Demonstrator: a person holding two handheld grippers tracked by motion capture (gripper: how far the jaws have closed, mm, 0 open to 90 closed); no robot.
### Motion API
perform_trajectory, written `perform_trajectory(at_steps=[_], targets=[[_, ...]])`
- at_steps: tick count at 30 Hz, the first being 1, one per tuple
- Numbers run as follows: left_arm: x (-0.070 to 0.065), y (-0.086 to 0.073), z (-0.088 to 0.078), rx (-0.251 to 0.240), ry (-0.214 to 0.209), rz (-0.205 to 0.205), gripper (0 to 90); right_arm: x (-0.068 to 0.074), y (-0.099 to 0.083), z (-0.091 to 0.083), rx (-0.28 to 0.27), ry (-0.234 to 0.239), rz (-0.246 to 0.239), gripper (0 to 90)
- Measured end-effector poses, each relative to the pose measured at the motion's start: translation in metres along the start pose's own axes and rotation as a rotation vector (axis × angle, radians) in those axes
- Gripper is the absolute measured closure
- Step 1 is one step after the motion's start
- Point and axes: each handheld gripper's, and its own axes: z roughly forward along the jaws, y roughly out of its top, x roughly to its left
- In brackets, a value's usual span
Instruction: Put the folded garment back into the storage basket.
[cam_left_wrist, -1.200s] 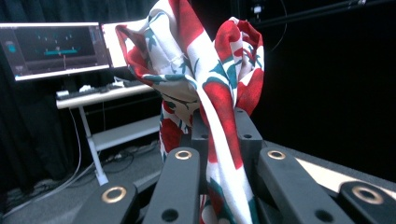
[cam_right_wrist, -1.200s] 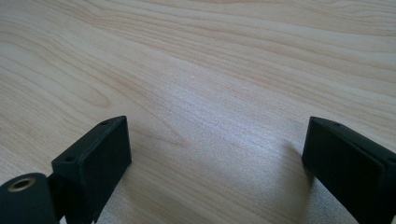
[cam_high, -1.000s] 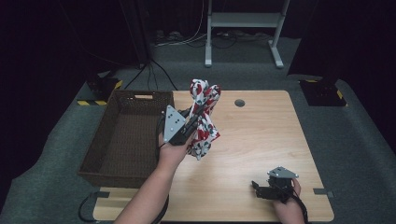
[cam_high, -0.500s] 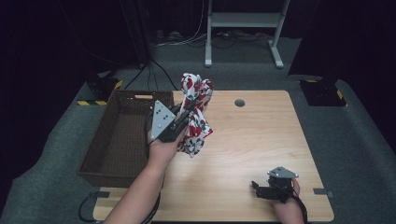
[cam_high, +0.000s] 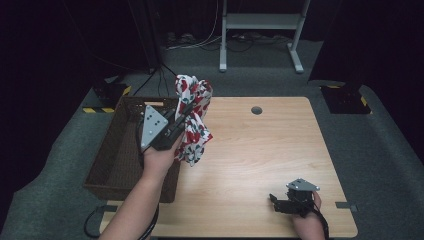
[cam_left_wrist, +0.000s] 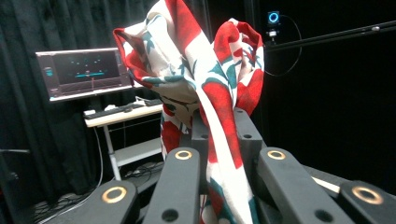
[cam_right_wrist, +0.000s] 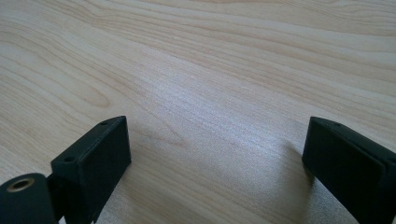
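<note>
A red, white and teal patterned cloth (cam_high: 192, 117) hangs bunched in the air over the table's left edge, beside the wicker basket (cam_high: 112, 155). My left gripper (cam_high: 186, 112) is shut on the cloth, lifted and pointing up and away. In the left gripper view the cloth (cam_left_wrist: 205, 93) is pinched between the two black jaws and stands up above them. My right gripper (cam_high: 274, 201) rests low near the table's front right edge, open with nothing between its jaws. The right gripper view has its two black fingers (cam_right_wrist: 95, 158) wide apart over bare wood.
The dark woven basket stands at the table's left side, partly off the wooden table (cam_high: 260, 155). A small round hole (cam_high: 257, 110) marks the tabletop's far side. A white metal stand (cam_high: 260, 22) and cables lie on the floor behind. A monitor on a desk (cam_left_wrist: 86, 72) stands far off.
My left gripper has carried the cloth leftward toward the basket and a little higher. The right gripper has stayed where it was.
</note>
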Motion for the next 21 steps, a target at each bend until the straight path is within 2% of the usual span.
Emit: perform_trajectory(at_steps=[1,11,21], targets=[[0.006,0.001,-0.004,-0.001,0.01,0.001,82.6,0.0,0.0,0.0,0.0,-0.001,0.002,7.3],[0.029,-0.002,-0.02,0.004,0.051,-0.007,82.6,0.0,0.0,0.0,0.002,-0.008,0.004,6.8],[0.053,-0.003,-0.036,0.016,0.107,0.003,82.6,0.0,0.0,0.0,0.001,-0.008,0.003,6.8]])
